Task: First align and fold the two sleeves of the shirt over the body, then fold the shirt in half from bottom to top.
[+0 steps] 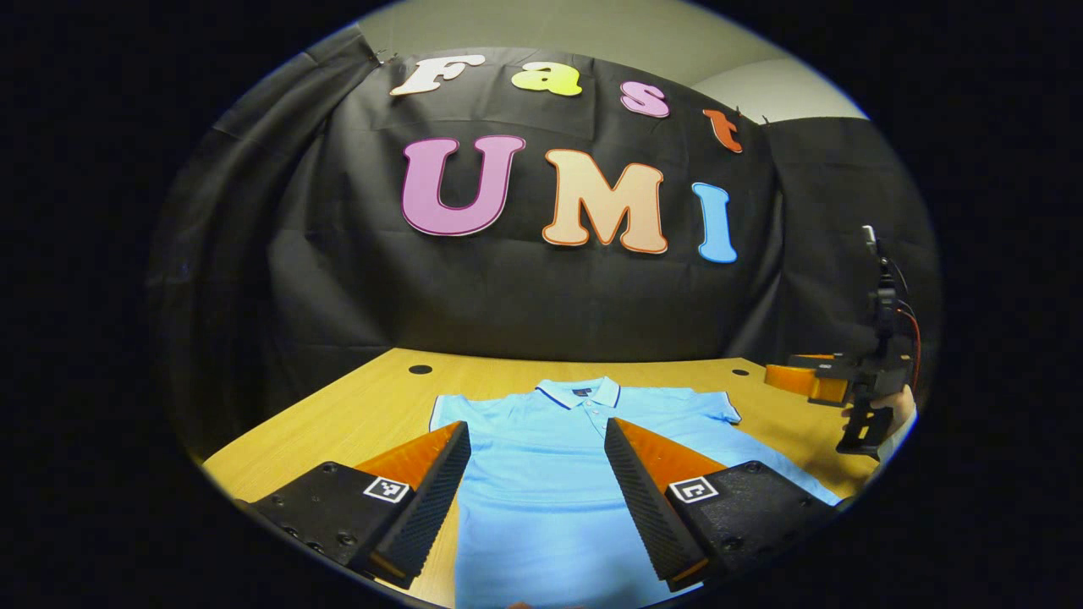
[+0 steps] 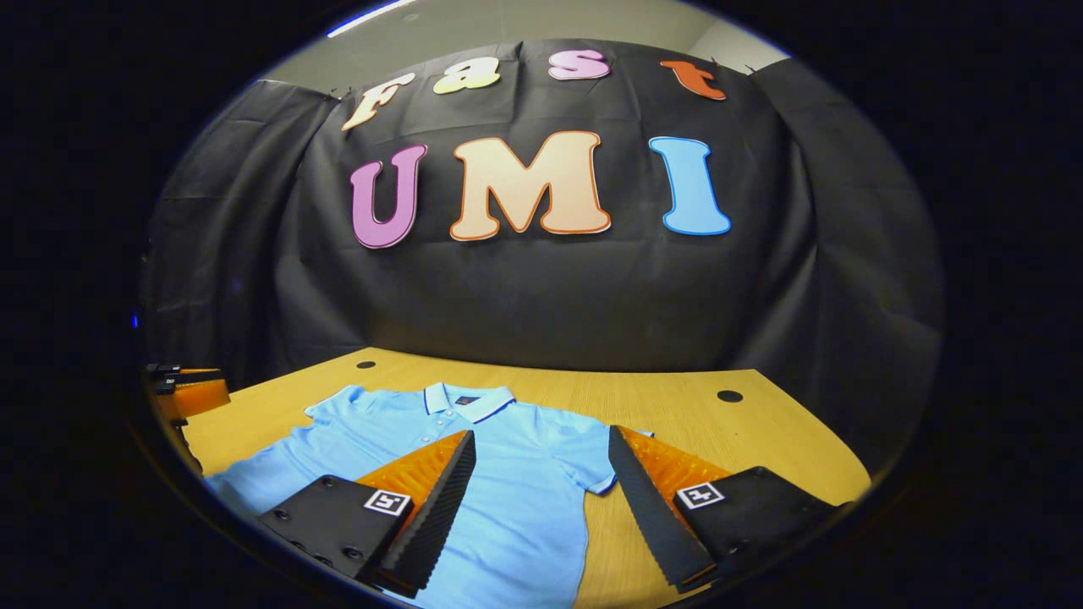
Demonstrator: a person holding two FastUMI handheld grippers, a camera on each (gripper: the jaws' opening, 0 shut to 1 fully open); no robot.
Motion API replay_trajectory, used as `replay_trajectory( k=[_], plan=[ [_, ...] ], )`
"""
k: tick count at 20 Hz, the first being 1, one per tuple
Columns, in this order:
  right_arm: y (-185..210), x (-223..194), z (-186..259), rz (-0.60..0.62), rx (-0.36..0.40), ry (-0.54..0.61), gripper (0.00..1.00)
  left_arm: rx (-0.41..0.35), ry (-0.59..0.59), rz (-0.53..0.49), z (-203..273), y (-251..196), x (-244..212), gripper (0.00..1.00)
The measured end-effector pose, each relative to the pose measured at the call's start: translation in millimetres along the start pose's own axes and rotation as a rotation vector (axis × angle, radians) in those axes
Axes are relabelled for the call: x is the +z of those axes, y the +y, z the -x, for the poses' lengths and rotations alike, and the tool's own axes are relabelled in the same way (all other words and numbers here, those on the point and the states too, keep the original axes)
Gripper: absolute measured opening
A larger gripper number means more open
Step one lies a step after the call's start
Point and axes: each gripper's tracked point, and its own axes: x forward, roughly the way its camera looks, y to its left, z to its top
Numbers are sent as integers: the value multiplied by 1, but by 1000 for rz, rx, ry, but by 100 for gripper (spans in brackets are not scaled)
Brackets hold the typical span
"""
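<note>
The shirt [image 1: 550,474] lies flat on the table [image 1: 355,406], collar away. The left gripper [image 1: 537,440] hangs released above its body, fingers apart. The right gripper [image 2: 541,448] is likewise spread; the sleeve edge [image 2: 605,484] lies between its fingers, bare table beyond.

shirt [image 1: 541,474] hem cut off, sleeve partly hidden

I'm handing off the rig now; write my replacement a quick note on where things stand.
Left tool: open, holding nothing, above the shirt's body.
Right tool: open, holding nothing, above the shirt's right sleeve.
Shirt: flat, face up on the wooden table, collar toward the wall, both sleeves spread out.
Done: nothing folded.
Left: fold both sleeves over the body, then fold bottom to top.
</note>
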Motion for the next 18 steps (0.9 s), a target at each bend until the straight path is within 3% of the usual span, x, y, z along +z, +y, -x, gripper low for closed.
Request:
replay_trajectory(
  k=[5, 11, 18],
  plan=[
    [-30, -9, -55, 18, -68, 100, 98, -25, -12, 1, 2, -4, 2, 95],
    [-71, -45, -113, -60, -141, 250, 98, -19, -5, 12, 0, 4, 2, 95],
    [-99, -95, -149, -109, -204, 366, 96, -19, 31, 46, -10, 11, -13, 95]
  ],
)
